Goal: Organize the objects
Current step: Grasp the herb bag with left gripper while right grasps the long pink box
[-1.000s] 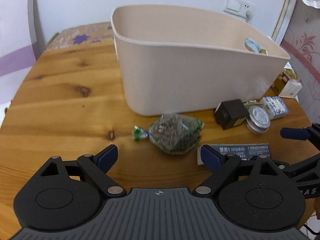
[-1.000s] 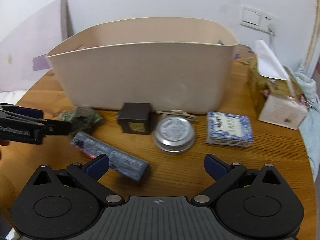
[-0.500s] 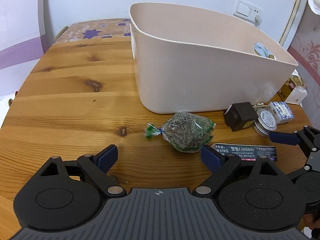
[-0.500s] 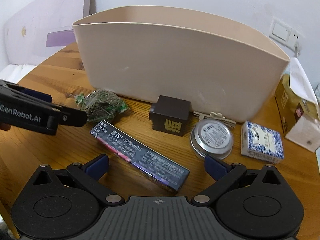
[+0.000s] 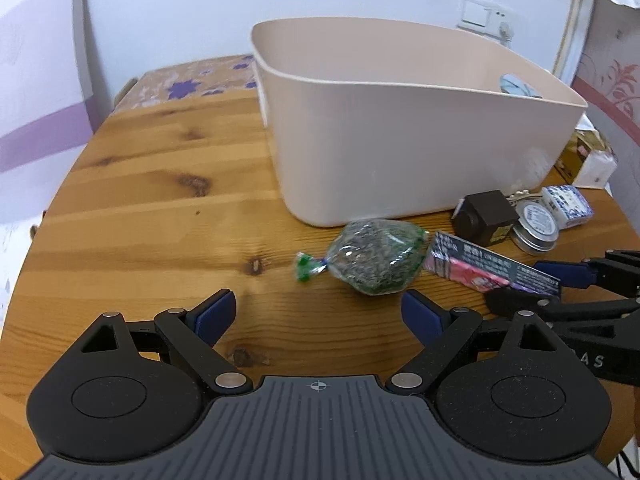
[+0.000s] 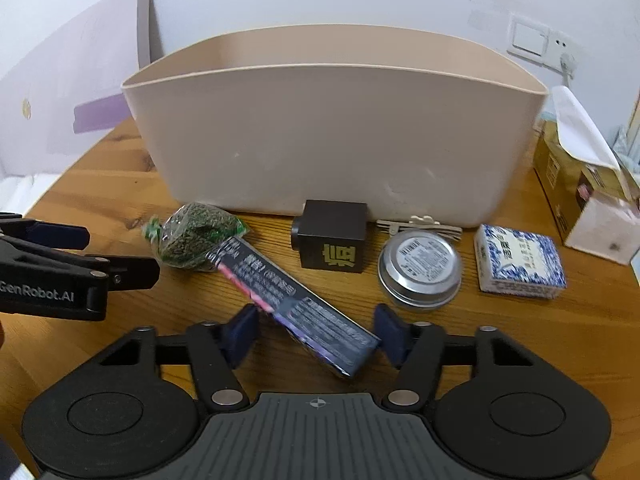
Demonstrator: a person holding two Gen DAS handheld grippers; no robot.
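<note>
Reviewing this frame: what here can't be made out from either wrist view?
- Bin contents: right wrist view, near wall hides them; left wrist view shows only a bluish scrap over the rim.
- Long dark box: right wrist view, print blurred; contact with the right gripper fingers unclear.
- Metal clip: mostly behind the round tin.

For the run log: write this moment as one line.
right gripper: open, straddling long dark box | left gripper: open, near herb bag | beige bin: behind

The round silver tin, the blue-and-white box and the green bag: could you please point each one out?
round silver tin [image 6: 419, 261], right wrist view, middle of its lid.
blue-and-white box [image 6: 519, 259], right wrist view, top face.
green bag [image 5: 376, 256], left wrist view, its bulging middle.
</note>
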